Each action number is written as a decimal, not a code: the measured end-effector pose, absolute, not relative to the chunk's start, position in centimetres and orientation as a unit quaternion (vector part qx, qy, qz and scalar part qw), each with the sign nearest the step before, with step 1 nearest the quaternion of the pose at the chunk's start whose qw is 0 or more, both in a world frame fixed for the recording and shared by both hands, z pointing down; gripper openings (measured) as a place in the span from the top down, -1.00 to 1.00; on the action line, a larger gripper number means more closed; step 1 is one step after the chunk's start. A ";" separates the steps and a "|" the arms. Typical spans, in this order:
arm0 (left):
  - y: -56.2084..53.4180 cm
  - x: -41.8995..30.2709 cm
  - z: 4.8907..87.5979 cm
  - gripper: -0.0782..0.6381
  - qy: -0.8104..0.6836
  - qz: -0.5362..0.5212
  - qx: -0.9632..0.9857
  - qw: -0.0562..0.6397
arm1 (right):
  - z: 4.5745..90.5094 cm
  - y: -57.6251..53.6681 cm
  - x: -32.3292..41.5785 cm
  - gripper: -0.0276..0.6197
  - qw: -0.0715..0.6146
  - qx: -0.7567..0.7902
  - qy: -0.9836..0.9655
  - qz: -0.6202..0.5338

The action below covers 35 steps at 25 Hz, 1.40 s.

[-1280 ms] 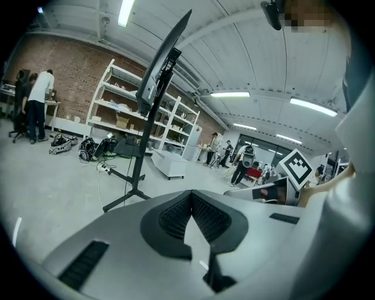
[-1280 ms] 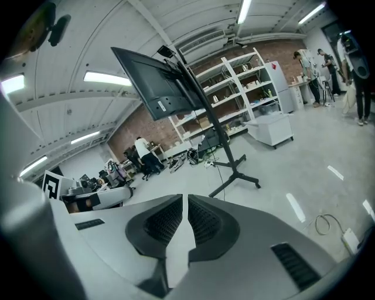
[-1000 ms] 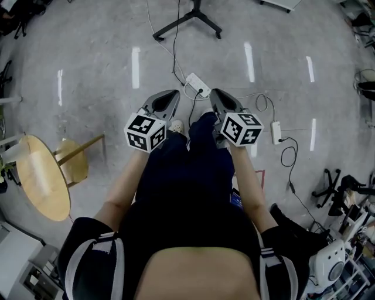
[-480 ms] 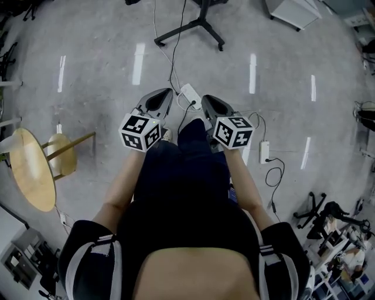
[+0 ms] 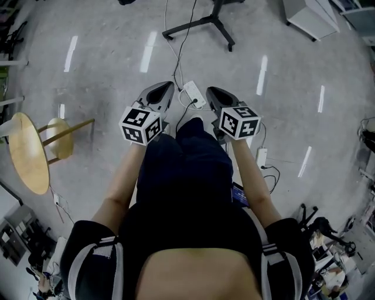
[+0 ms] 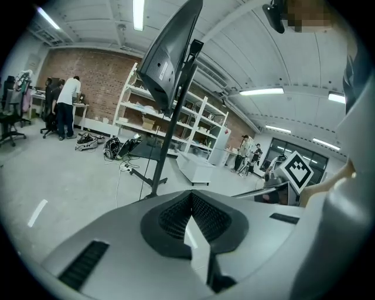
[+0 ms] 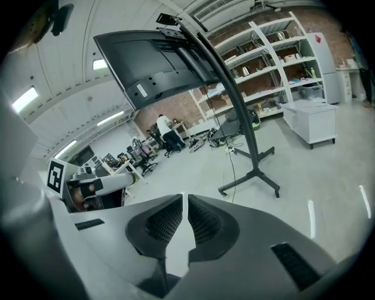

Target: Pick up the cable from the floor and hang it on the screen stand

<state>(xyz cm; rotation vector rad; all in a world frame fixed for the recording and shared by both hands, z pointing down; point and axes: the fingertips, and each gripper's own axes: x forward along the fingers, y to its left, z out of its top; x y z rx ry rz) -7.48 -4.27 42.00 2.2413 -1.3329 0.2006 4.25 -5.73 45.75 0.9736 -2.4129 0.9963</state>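
A thin cable runs over the grey floor from the black base of the screen stand to a white power strip. The strip lies between my two grippers, ahead of the person's shoe. My left gripper and right gripper are both shut and empty, above the floor. In the left gripper view the shut gripper points at the stand's pole under the screen. From the right gripper I see the screen, pole and a cable hanging beside it.
A round wooden stool stands at the left. A white adapter with its own black cord lies to the right, and a white cabinet stands at the far right. Shelving and people are at the back.
The person has stepped forward: both grippers now flank the power strip instead of sitting behind it. The stand's base has drifted right and farther up in the head view, and the white adapter has slid back.
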 end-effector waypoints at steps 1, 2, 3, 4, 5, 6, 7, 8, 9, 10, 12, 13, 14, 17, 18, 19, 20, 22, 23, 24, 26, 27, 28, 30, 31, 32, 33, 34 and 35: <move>-4.3 -7.5 42.2 0.76 -0.494 0.078 0.825 0.261 | 45.9 -6.1 4.1 0.82 0.180 0.338 -0.855 0.350; -4.4 -7.5 42.4 0.76 -0.496 0.081 0.824 0.262 | 46.1 -6.3 3.9 0.82 0.183 0.332 -0.857 0.350; -4.4 -7.4 42.7 0.76 -0.497 0.084 0.823 0.263 | 46.4 -6.5 3.7 0.82 0.187 0.327 -0.858 0.349; -4.5 -7.3 42.9 0.76 -0.498 0.088 0.822 0.262 | 46.8 -6.7 3.6 0.82 0.190 0.322 -0.860 0.348; -4.7 -7.3 43.2 0.76 -0.498 0.092 0.822 0.261 | 47.2 -7.0 3.4 0.82 0.193 0.317 -0.861 0.347; -5.0 -7.3 43.6 0.76 -0.497 0.096 0.823 0.258 | 47.6 -7.3 3.2 0.82 0.195 0.313 -0.863 0.346; -5.3 -7.3 43.9 0.76 -0.497 0.100 0.823 0.255 | 48.1 -7.7 3.1 0.82 0.197 0.310 -0.864 0.345; -5.8 -7.2 44.3 0.76 -0.496 0.103 0.824 0.253 | 48.6 -8.2 3.1 0.82 0.197 0.308 -0.865 0.344; -6.2 -7.2 44.5 0.76 -0.497 0.105 0.824 0.250 | 49.0 -8.6 3.2 0.82 0.198 0.307 -0.865 0.344; -6.6 -7.2 44.8 0.76 -0.497 0.106 0.824 0.249 | 49.5 -8.9 3.3 0.82 0.199 0.307 -0.865 0.344; -7.3 -7.3 45.1 0.76 -0.499 0.110 0.824 0.246 | 50.3 -9.6 3.3 0.82 0.203 0.306 -0.866 0.340; -7.6 -7.4 45.3 0.76 -0.499 0.111 0.824 0.245 | 50.8 -9.9 3.2 0.82 0.207 0.306 -0.866 0.338; -7.8 -7.5 45.7 0.76 -0.498 0.111 0.824 0.246 | 51.4 -10.1 3.0 0.82 0.210 0.305 -0.865 0.338; -8.5 -7.8 47.4 0.76 -0.496 0.111 0.822 0.256 | 53.5 -11.0 2.3 0.82 0.214 0.303 -0.861 0.348; -8.7 -8.0 48.2 0.76 -0.495 0.114 0.822 0.258 | 54.2 -11.4 2.0 0.82 0.215 0.302 -0.861 0.349; -8.8 -8.1 49.1 0.76 -0.493 0.118 0.822 0.260 | 55.0 -11.6 1.6 0.82 0.216 0.301 -0.861 0.349; -8.8 -8.3 50.1 0.76 -0.491 0.122 0.822 0.263 | 55.9 -11.8 1.2 0.82 0.219 0.301 -0.861 0.346; -8.9 -8.4 52.5 0.76 -0.483 0.127 0.821 0.276 | 58.3 -11.7 0.6 0.82 0.232 0.299 -0.859 0.346; -8.9 -8.4 53.7 0.76 -0.477 0.129 0.822 0.283 | 59.8 -11.4 0.4 0.82 0.241 0.296 -0.855 0.351; -8.9 -8.4 55.0 0.76 -0.472 0.133 0.823 0.287 | 61.3 -11.0 0.1 0.82 0.250 0.293 -0.851 0.358; -9.2 -8.6 57.6 0.76 -0.464 0.150 0.825 0.286 | 64.1 -10.3 -0.4 0.82 0.267 0.284 -0.846 0.365; -9.3 -8.7 58.9 0.76 -0.463 0.157 0.824 0.285 | 65.5 -10.1 -0.6 0.82 0.275 0.280 -0.845 0.364; -9.4 -8.6 60.3 0.76 -0.462 0.162 0.824 0.286 | 67.0 -9.7 -0.7 0.82 0.284 0.276 -0.844 0.363; -9.6 -8.4 63.7 0.76 -0.458 0.165 0.822 0.296 | 70.3 -9.0 -0.5 0.82 0.298 0.272 -0.838 0.368; -9.7 -8.3 65.3 0.76 -0.454 0.166 0.822 0.300 | 71.9 -8.8 -0.5 0.82 0.302 0.272 -0.834 0.374; -9.8 -8.3 66.7 0.76 -0.450 0.170 0.823 0.302 | 73.1 -8.6 -0.6 0.82 0.305 0.274 -0.830 0.379; -9.9 -8.4 67.8 0.76 -0.445 0.174 0.824 0.304 | 73.9 -8.5 -0.9 0.82 0.307 0.277 -0.827 0.381; -9.9 -8.7 68.7 0.76 -0.442 0.178 0.825 0.305 | 74.5 -8.5 -1.2 0.82 0.308 0.282 -0.825 0.380; -9.9 -8.9 69.6 0.76 -0.440 0.180 0.824 0.308 | 75.1 -8.5 -1.4 0.82 0.310 0.287 -0.824 0.377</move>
